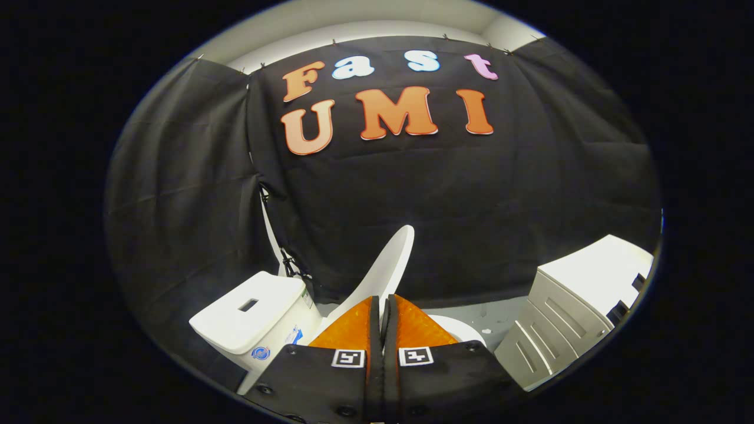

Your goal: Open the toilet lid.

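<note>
Smooth white plastic toilet lid [389, 268]: raised, standing on edge, long axis running from its base near the fingers up and slightly right toward the black cloth wall [471, 194]. Rounded free end points upward and away. It is seen nearly edge-on, a thin curved blade rising straight out from between the fingertips and beyond them.

Claw [382, 306]: fingers drawn almost together, only a thin slit left between them. The lower edge of the lid runs down into that slit, so the two fingers appear to pinch the lid's rim; actual pad contact is hidden behind the fingers themselves.

White ceramic toilet tank [250, 321] with a flat top and a small rectangular slot: left of the fingers, just beside the lid's base, backed against the cloth. A curved piece of the white toilet seat rim [465, 333] shows just right of the fingers, below the lid.

Pale grey cabinet with panelled drawer fronts [565, 318]: well apart to the right, on a light floor [500, 312].
</note>
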The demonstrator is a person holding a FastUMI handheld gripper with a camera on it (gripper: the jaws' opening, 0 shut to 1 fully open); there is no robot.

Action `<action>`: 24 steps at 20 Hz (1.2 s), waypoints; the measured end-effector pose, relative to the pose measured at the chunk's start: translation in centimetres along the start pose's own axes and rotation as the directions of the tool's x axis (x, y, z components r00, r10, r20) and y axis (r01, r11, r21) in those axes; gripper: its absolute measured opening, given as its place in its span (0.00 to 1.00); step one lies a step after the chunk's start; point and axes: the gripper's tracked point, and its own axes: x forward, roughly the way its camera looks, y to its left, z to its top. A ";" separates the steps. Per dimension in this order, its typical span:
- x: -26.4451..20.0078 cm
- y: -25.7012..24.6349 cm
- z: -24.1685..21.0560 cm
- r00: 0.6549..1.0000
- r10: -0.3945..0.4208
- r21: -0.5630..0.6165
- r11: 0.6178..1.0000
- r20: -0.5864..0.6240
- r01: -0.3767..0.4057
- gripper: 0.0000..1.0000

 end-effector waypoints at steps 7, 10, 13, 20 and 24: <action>-0.2 6.3 2.1 0.999 0.032 -0.098 0.995 0.033 -0.029 0.08; -0.2 8.4 2.5 0.999 0.041 -0.117 0.992 0.031 -0.037 0.08; 0.0 10.6 3.1 0.998 0.049 -0.134 0.990 0.041 -0.044 0.08; 0.0 14.8 3.5 0.995 0.047 -0.253 0.967 0.089 -0.023 0.08; 0.1 17.9 3.6 0.992 0.059 -0.301 0.953 0.107 -0.024 0.08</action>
